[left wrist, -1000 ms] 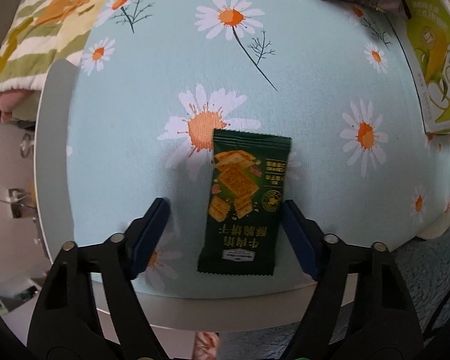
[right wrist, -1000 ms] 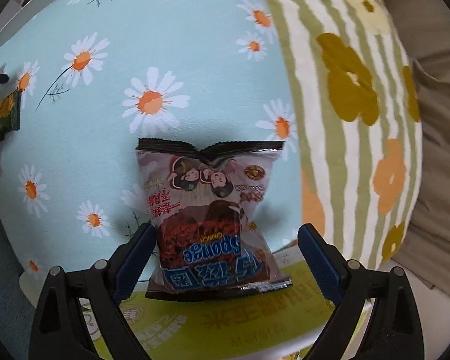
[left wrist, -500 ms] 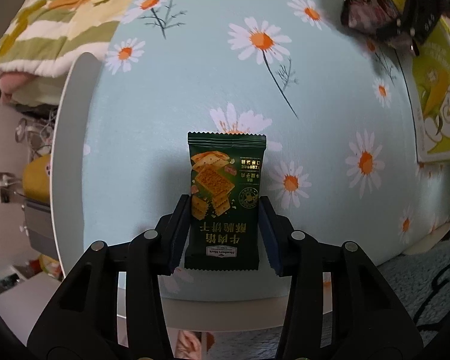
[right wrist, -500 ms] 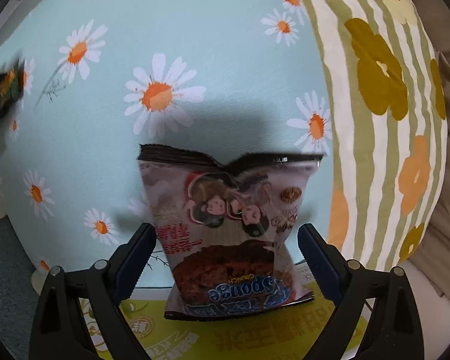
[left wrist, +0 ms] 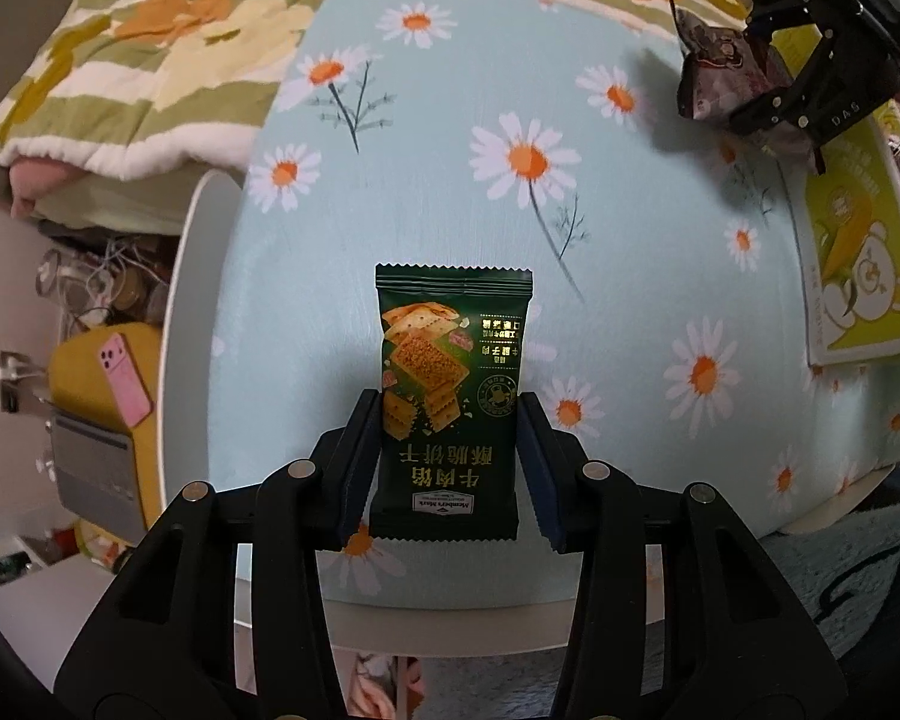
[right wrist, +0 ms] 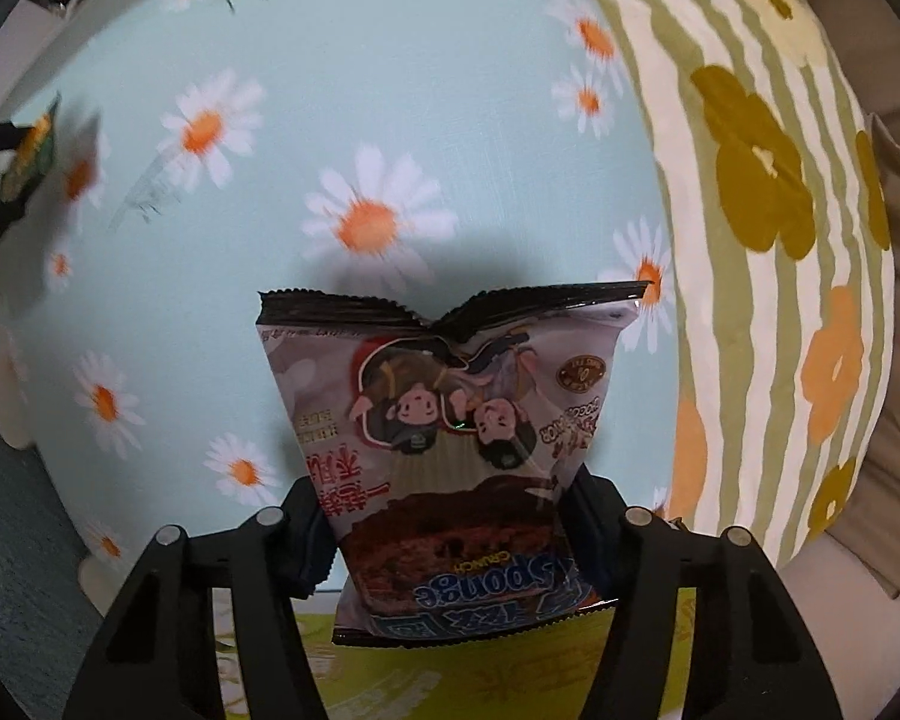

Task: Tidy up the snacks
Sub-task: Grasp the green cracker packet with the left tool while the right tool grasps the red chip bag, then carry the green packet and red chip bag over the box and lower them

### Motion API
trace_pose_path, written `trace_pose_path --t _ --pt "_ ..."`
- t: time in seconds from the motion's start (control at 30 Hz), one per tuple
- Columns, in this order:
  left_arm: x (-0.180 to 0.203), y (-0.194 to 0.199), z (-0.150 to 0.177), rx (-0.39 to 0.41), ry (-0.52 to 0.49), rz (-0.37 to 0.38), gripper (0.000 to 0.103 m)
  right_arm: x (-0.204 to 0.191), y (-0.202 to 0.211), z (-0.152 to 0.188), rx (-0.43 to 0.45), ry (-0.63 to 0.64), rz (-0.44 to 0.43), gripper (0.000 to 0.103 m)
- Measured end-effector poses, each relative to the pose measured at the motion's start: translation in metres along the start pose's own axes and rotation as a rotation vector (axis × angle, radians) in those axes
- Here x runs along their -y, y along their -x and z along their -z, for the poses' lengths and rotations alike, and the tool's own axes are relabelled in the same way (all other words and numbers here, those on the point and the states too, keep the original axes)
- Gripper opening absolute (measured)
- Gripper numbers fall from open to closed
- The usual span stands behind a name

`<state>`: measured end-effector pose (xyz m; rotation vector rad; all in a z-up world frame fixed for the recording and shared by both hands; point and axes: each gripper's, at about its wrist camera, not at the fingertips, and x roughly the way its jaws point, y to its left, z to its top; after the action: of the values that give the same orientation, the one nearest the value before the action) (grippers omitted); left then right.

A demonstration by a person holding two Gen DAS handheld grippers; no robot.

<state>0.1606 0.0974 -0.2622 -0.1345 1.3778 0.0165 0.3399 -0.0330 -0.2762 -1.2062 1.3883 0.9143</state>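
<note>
- Between the fingers of the left gripper [left wrist: 449,459]: a dark green cracker packet [left wrist: 451,402], clamped by its lower side edges, upper half standing clear of the fingers, above the daisy-print tabletop [left wrist: 630,324].
- Right gripper [right wrist: 447,531]: fingers closing on the lower part of a pale sponge-crunch snack bag [right wrist: 456,438]; both pads press its sides, and the black crimped top edge buckles at the middle.
- Beneath that bag, at the near tabletop edge: a yellow-green box [right wrist: 480,684], flat.
- Left wrist view: same bag [left wrist: 717,75] and right gripper [left wrist: 768,78] at far right, beside the box [left wrist: 858,264].
- Beyond the tabletop: striped floral blanket [right wrist: 750,150].
- Off the tabletop's left edge: pink phone [left wrist: 123,375] on a yellow surface.
</note>
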Motion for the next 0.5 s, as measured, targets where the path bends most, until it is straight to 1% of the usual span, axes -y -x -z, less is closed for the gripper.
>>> trace_pose_path --t 0.17,0.27,0.4,0.5 --pt "0.005 0.021 -0.010 0.044 -0.021 0.013 0.041 -0.009 0.039 0.005 0.096 -0.054 -0.028 0.059" --pt "0.016 0.039 -0.019 0.081 -0.053 0.021 0.041 -0.012 0.069 0.016 0.165 -0.116 -0.051 0.059" --pt "0.038 0.070 -0.036 0.148 -0.118 0.033 0.041 -0.009 0.106 0.041 0.250 -0.217 -0.077 0.059" --pt "0.061 0.096 -0.050 0.202 -0.173 0.062 0.041 -0.007 0.131 0.070 0.303 -0.298 -0.073 0.059"
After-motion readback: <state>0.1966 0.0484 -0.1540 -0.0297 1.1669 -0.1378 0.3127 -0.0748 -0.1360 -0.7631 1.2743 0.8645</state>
